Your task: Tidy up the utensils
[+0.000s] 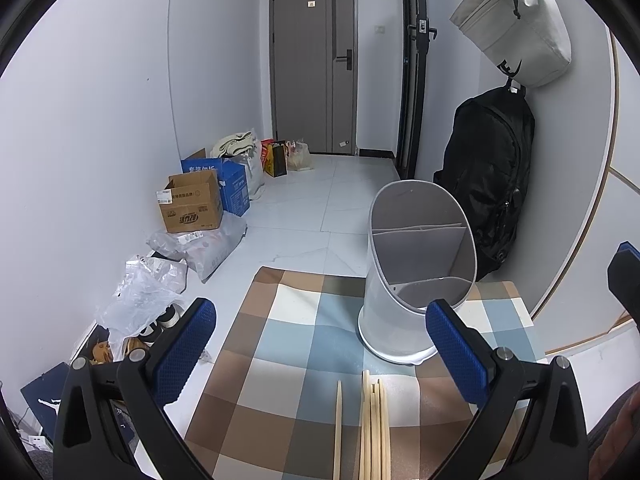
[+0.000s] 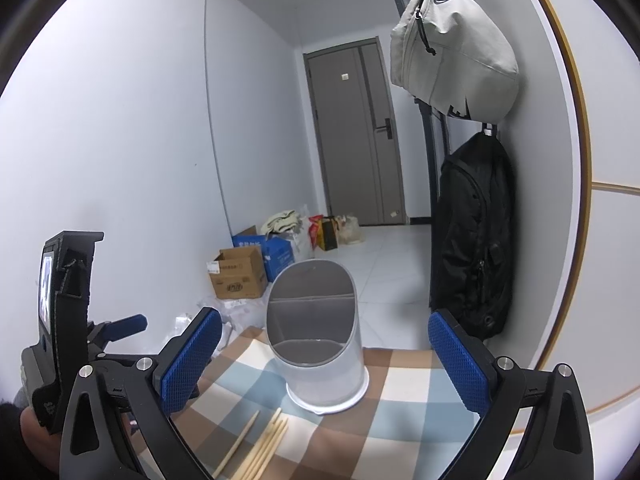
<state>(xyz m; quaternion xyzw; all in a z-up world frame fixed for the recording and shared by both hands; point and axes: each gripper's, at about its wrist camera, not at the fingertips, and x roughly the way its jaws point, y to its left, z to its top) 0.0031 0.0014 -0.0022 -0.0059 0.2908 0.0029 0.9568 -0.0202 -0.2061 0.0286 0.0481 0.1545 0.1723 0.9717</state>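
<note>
A white utensil holder (image 1: 416,272) with a slanted grey-lined mouth and an inner divider stands empty on the checked tablecloth (image 1: 288,344); in the right wrist view the holder (image 2: 320,340) is straight ahead. Several wooden chopsticks (image 1: 372,428) lie on the cloth in front of it, one apart to the left; in the right wrist view the chopsticks (image 2: 260,448) point toward the holder. My left gripper (image 1: 320,344) hovers open above the chopsticks, holding nothing. My right gripper (image 2: 324,352) is open too, raised in front of the holder. The left gripper's body (image 2: 68,320) shows at that view's left.
A black backpack (image 1: 488,184) and a beige bag (image 1: 516,24) hang on the right wall beside the table. Cardboard boxes (image 1: 192,204), plastic bags (image 1: 148,292) and shoes clutter the floor along the left wall. A grey door (image 1: 312,68) closes the corridor's far end.
</note>
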